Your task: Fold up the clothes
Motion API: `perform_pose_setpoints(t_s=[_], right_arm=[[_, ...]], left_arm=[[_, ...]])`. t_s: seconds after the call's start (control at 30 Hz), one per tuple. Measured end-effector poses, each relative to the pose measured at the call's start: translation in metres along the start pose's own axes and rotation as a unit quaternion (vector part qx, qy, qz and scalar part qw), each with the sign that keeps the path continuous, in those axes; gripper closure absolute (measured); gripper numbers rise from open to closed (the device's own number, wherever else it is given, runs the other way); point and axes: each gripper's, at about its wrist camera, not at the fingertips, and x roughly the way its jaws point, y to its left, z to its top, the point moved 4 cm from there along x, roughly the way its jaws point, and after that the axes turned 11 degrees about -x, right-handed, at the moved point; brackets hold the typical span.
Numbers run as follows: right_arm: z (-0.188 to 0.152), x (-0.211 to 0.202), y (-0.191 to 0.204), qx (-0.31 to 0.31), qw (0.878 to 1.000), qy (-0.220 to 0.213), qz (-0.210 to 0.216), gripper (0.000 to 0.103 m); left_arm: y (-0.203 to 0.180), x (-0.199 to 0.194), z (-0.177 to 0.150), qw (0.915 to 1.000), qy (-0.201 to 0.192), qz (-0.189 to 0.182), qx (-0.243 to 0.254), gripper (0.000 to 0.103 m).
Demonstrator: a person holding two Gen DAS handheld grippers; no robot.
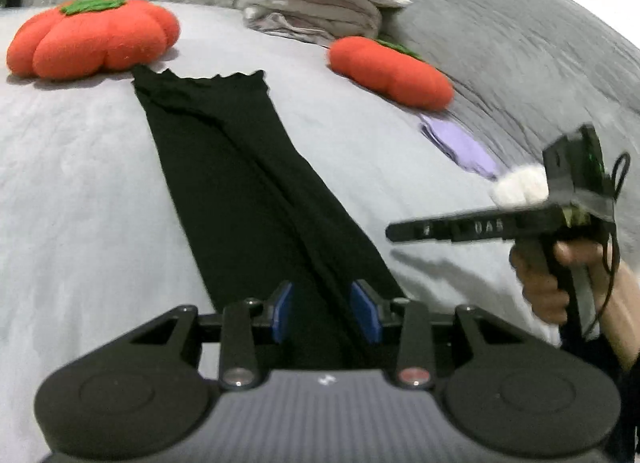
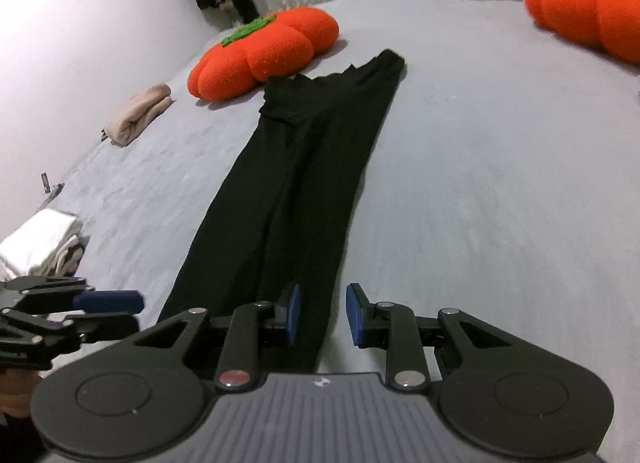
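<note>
Two grippers were in our hands above a pale grey bed sheet [image 2: 500,191]. A pair of black leggings [image 2: 296,183] lay stretched out flat and narrow on it, running away from us, folded lengthwise with one leg on the other. Its far end lay just beside an orange pumpkin-shaped cushion [image 2: 264,55]; from the right wrist view we could not tell whether they touched.

Our left gripper [image 1: 326,311] stood over the near end of the leggings with its blue pads [image 1: 366,311] a little apart, nothing pinched between them. Our right gripper [image 2: 322,315] hung over the near right edge of the garment, its jaws likewise parted by a narrow gap and holding nothing. In the left wrist view the right gripper showed blurred off to the right, with our right hand [image 1: 544,287] around its handle.

A second orange cushion [image 1: 394,71] lay farther right, and behind it sat a stack of folded pale clothes [image 1: 320,7]. A lilac cloth [image 1: 460,143] lay flat near that cushion. On the left side of the bed we saw a rolled beige garment [image 2: 140,111] and a white folded pile [image 2: 44,243], both well apart from the leggings.
</note>
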Motion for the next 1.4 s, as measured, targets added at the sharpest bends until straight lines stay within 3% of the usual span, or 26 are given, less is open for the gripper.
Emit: perform_pose_setpoints(t_s=[0.17, 0.37, 0.43, 0.47, 0.53, 0.67, 0.9, 1.17, 1.23, 1.3, 1.4], right_arm=[[0.015, 0.030, -0.023, 0.022, 0.999, 0.010, 0.032, 0.077], [0.012, 0.043, -0.021, 0.010, 0.999, 0.020, 0.045, 0.078], [0.012, 0.045, -0.019, 0.003, 0.999, 0.020, 0.041, 0.093], [0.012, 0.045, -0.018, -0.001, 0.999, 0.019, 0.038, 0.098], [0.012, 0.041, -0.017, -0.005, 1.000, 0.011, 0.023, 0.098], [0.016, 0.029, -0.018, -0.004, 1.000, -0.006, 0.010, 0.099], [0.011, 0.040, -0.015, -0.022, 1.000, 0.015, -0.011, 0.099], [0.014, 0.037, -0.011, -0.033, 0.999, -0.005, -0.028, 0.099], [0.013, 0.032, -0.013, -0.007, 1.000, -0.005, -0.019, 0.097], [0.009, 0.022, -0.016, 0.009, 1.000, 0.005, 0.014, 0.074], [-0.004, 0.011, -0.017, 0.018, 0.999, 0.014, 0.032, 0.069]], left_arm=[[0.003, 0.035, 0.024, 0.9999, 0.000, 0.012, -0.003, 0.070], [-0.001, 0.071, 0.024, 0.9995, 0.015, 0.028, 0.007, 0.071], [-0.002, 0.079, 0.023, 0.9991, 0.015, 0.039, 0.010, 0.079], [-0.001, 0.080, 0.022, 0.9989, 0.015, 0.043, 0.012, 0.092], [-0.001, 0.082, 0.017, 0.9985, 0.016, 0.050, 0.018, 0.097], [0.008, 0.069, 0.015, 0.9988, -0.008, 0.049, 0.006, 0.097], [0.018, 0.073, 0.014, 0.9977, -0.004, 0.067, -0.012, 0.097], [0.016, 0.071, 0.011, 0.9975, -0.015, 0.068, -0.010, 0.097], [0.015, 0.072, 0.009, 0.9975, -0.013, 0.069, -0.006, 0.096], [0.015, 0.072, 0.008, 0.9974, -0.011, 0.071, -0.006, 0.095], [0.018, 0.064, 0.010, 0.9979, -0.009, 0.059, -0.024, 0.087]])
